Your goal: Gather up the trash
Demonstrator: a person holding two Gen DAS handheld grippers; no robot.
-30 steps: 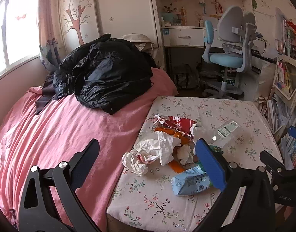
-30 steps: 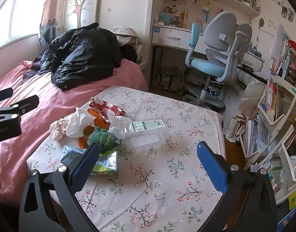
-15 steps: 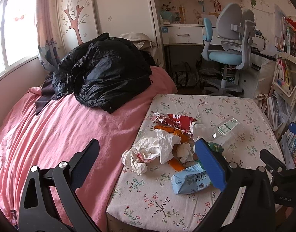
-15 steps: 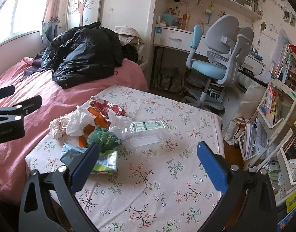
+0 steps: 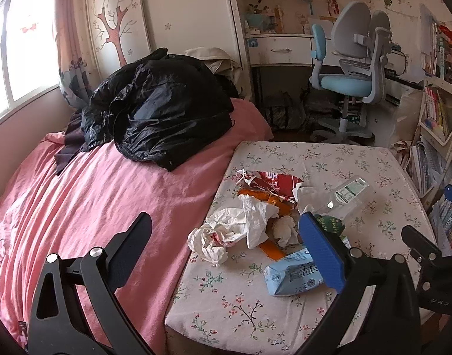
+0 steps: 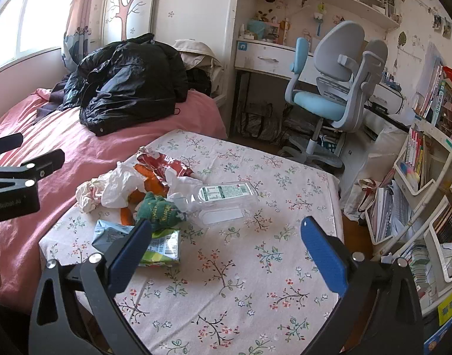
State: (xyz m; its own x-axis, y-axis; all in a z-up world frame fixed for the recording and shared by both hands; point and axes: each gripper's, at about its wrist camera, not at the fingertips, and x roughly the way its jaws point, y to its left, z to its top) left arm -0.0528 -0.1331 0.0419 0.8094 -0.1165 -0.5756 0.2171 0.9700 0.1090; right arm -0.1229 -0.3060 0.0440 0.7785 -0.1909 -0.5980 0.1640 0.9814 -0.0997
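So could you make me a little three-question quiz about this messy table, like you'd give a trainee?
1. True or false: the right gripper is shut on the clear plastic bottle.
2. Which lies nearest the bed?
A. crumpled white paper
B. blue packet
C. the bottle
3. Fill in: the trash lies on a table covered with a ___-patterned cloth.

Key: 1 false, both grippers are open and empty, including the left gripper; 2 A; 3 flower.

Both views drifted slightly; trash pile (image 6: 155, 195) unmoved.
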